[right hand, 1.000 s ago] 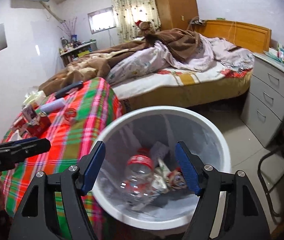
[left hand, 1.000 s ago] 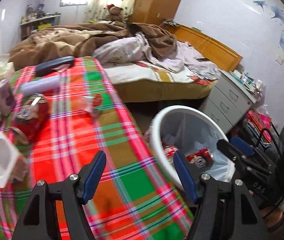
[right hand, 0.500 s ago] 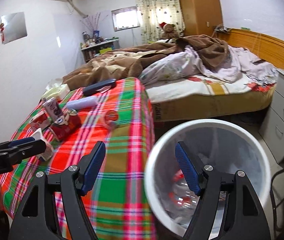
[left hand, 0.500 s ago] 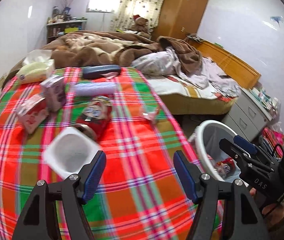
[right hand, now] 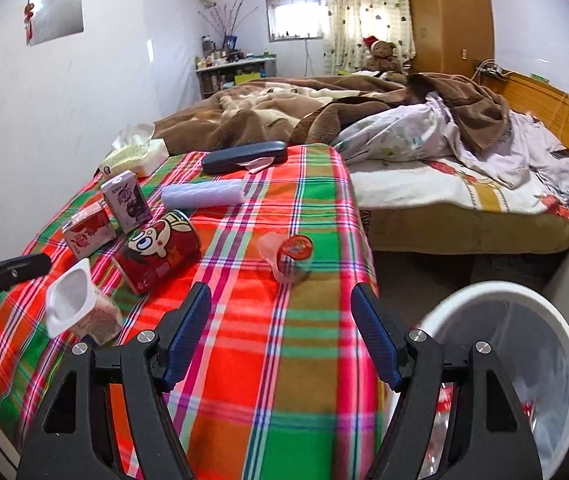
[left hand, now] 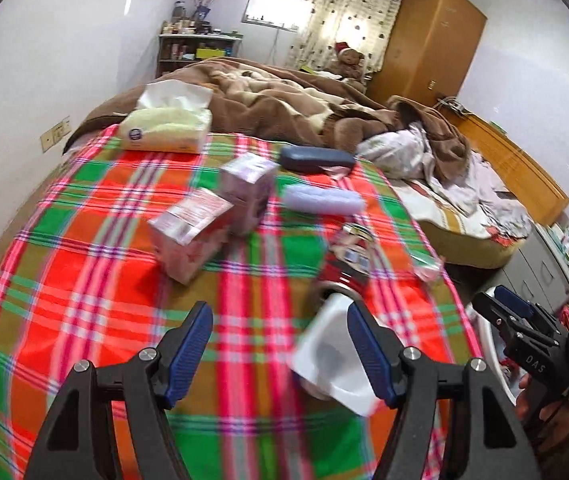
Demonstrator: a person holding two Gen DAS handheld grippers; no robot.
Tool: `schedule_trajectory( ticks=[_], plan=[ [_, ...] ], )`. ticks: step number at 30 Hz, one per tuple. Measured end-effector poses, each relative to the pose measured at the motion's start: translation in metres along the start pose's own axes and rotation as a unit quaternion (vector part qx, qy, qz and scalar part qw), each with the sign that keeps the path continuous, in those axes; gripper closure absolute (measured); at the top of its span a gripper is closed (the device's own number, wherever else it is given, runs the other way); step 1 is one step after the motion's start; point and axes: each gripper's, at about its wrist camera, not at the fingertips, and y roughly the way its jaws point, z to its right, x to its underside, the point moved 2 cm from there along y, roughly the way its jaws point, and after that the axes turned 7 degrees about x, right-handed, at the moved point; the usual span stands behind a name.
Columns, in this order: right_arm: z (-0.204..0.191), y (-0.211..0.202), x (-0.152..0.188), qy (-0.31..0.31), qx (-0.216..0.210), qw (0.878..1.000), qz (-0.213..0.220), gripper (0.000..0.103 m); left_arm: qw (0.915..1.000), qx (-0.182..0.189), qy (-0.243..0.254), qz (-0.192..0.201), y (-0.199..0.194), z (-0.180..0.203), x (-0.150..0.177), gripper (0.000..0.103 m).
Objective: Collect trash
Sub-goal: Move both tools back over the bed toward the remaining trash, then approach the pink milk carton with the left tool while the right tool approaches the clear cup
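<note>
From my left gripper (left hand: 280, 350), the jaws stand apart with nothing clamped between them. They hang over the checked tablecloth (left hand: 84, 280). A white yogurt cup (left hand: 330, 358) lies tipped on the cloth just by my right-hand finger; whether it touches the finger I cannot tell. Beyond the cup lies a red can (left hand: 346, 264) on its side, and farther left of the can stand two small cartons (left hand: 192, 236). Behind the cartons sit a pale plastic roll (left hand: 322, 202), a dark glasses case (left hand: 316, 158) and a tissue pack (left hand: 168, 128). My right gripper (left hand: 512, 312) shows at the cloth's right edge.

From my right gripper (right hand: 280, 338), the jaws are likewise spread wide and hold nothing, hanging above the cloth (right hand: 316, 344). The red can (right hand: 160, 252) lies on its side to the left, with the yogurt cup (right hand: 78, 306) nearer me and left of it, and the cartons (right hand: 108, 216) behind it. A small clear cup with a red lid (right hand: 290, 256) lies right of the can. The white bin (right hand: 524, 364) with its liner stands on the floor off the cloth's right edge, with some trash inside. My left gripper's tip (right hand: 8, 272) pokes in left of the yogurt cup.
</note>
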Motion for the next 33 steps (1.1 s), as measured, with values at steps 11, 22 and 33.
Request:
schedule_trajectory(
  ticks=[11,22,33],
  plan=[
    [-0.010,0.050,-0.019,-0.031,0.012,0.999,-0.033,0.029,0.9987,-0.036,-0.035,0.004,0.026,-0.073,-0.031,0.033],
    [-0.021,0.076,-0.022,-0.066,0.007,0.996,-0.066,0.029,0.9991,-0.030,-0.015,-0.025,0.070,-0.087,-0.042,0.033],
    [-0.016,0.079,-0.017,-0.057,-0.001,0.995,-0.083,0.051,0.9997,-0.005,-0.007,-0.023,0.079,-0.081,-0.039,0.033]
  ],
)
